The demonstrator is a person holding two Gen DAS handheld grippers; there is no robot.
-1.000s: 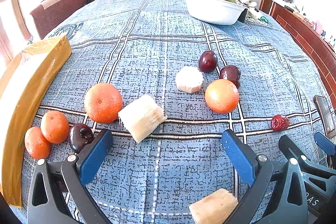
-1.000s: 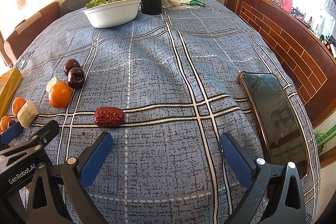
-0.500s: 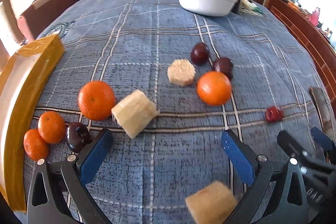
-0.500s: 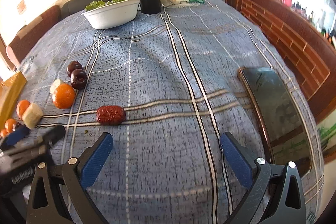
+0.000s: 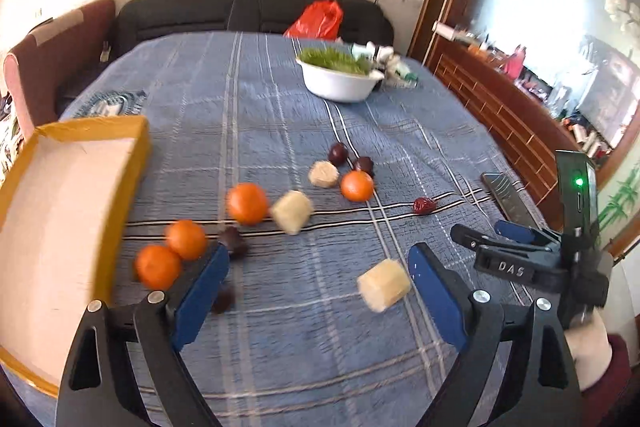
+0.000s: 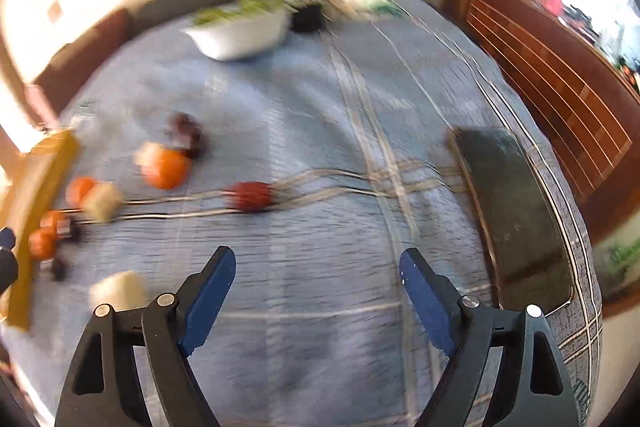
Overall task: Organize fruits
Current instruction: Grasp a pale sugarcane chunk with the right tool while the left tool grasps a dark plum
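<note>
Blue cloth (image 5: 248, 115) lies bare between yellow box (image 5: 142, 147) and bowl (image 5: 340, 87).

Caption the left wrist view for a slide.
Oranges, dark fruits and pale chunks lie scattered on a blue cloth beside an empty tray.

Blue plaid tablecloth (image 5: 280, 339), oranges (image 5: 247, 203), bowl (image 5: 340, 85), phone (image 6: 516, 219)

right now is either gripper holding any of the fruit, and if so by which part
Nothing is held. The left gripper and the right gripper are both closing on empty air above the tablecloth; the fruit all lies loose on it.
</note>
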